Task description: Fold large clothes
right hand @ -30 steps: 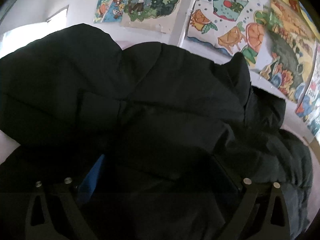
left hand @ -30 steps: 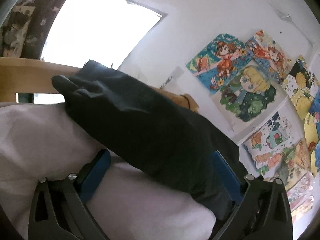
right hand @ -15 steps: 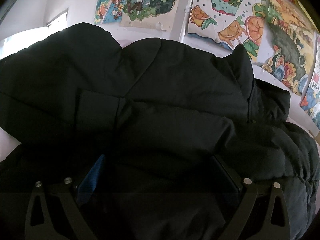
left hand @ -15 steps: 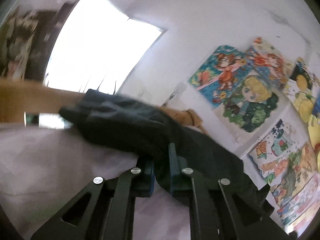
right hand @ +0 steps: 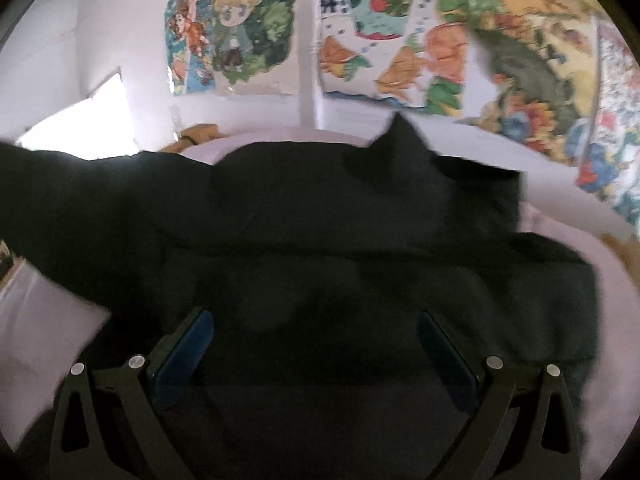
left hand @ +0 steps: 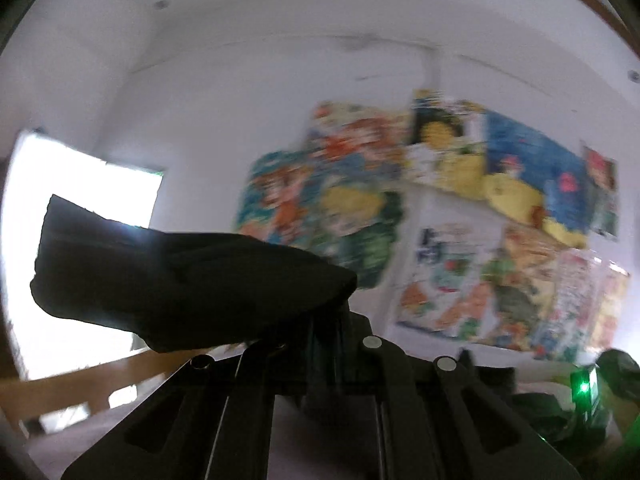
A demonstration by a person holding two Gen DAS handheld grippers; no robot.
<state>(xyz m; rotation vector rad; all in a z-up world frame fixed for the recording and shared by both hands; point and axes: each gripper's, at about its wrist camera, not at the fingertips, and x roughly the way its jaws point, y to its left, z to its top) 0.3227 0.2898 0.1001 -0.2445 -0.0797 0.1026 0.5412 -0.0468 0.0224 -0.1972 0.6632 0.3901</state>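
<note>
A large black padded jacket (right hand: 360,208) lies spread on a pale pink bed sheet (right hand: 48,320). One sleeve (right hand: 60,200) stretches off to the left. My right gripper (right hand: 314,320) hovers over the jacket's body, open wide, blue pads bare, nothing pinched. In the left wrist view my left gripper (left hand: 326,320) is shut on the black sleeve (left hand: 180,280), holding it up in the air. The sleeve's loose end sticks out to the left in front of the window. The picture is blurred by motion.
Colourful cartoon posters (left hand: 440,200) cover the white wall behind the bed. A bright window (left hand: 80,220) is at the left, with a wooden bed rail (left hand: 60,392) below it. A green light (left hand: 584,386) glows at the lower right of the left wrist view.
My left gripper closed on the sleeve, then rose and rolled, lifting it off the sheet. My right gripper pulled up and back from the jacket, staying open.
</note>
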